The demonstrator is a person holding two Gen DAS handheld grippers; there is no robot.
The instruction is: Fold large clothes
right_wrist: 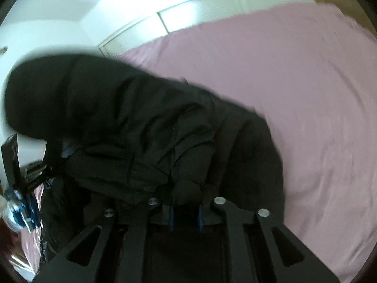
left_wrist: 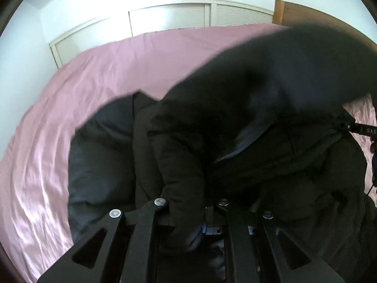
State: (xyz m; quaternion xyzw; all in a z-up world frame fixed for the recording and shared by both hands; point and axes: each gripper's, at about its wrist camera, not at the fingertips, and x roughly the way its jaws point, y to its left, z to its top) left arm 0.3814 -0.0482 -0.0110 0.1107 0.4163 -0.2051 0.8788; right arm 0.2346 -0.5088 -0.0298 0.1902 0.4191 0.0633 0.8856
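A large black padded jacket hangs lifted over the pink bed, its lower part bunched on the sheet. My left gripper is shut on a fold of the jacket right at its fingertips. In the right wrist view the jacket fills the left and centre, blurred by motion. My right gripper is shut on another bunch of the black fabric between its blue-padded fingers. The left gripper shows at the far left edge of the right wrist view, partly hidden by cloth.
The pink sheet covers the bed to the right and behind. White louvred closet doors stand beyond the bed. A wooden door or headboard is at the far right.
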